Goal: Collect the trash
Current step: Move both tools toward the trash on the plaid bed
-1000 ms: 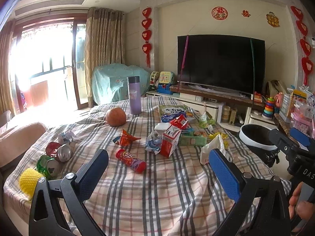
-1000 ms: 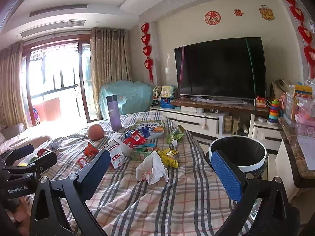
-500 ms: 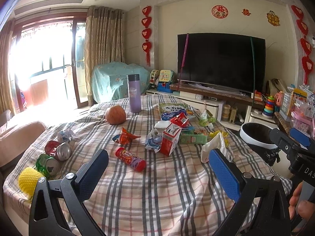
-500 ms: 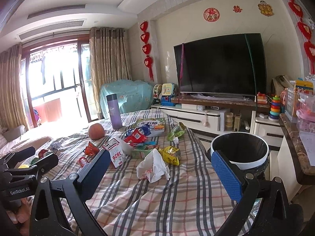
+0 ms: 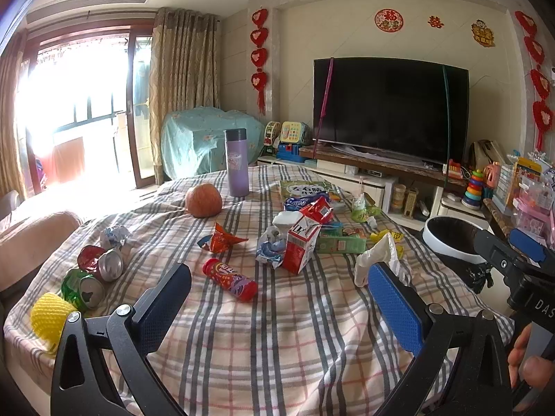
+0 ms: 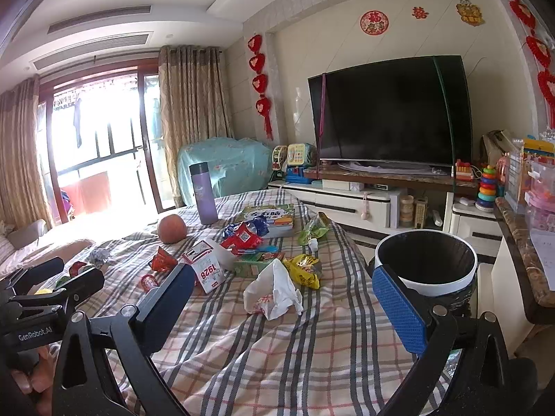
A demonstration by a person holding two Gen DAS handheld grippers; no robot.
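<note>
Left wrist view: plaid-covered table (image 5: 277, 329), television (image 5: 390, 107) behind
Crushed cans (image 5: 100, 267): three
Trash bin (image 6: 426, 260): one
Left gripper (image 5: 277, 298): jaws apart, empty
Right gripper (image 6: 281, 298): jaws apart, empty

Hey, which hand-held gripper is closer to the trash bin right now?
Right. The right hand-held gripper hovers open over the table edge beside the bin; the left hand-held gripper sits farther left, the bin off to its right.

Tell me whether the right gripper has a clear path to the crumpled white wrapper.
Probably yes: the right gripper is open, and the crumpled white wrapper lies straight ahead between its fingers on bare plaid cloth, with nothing in between.
</note>
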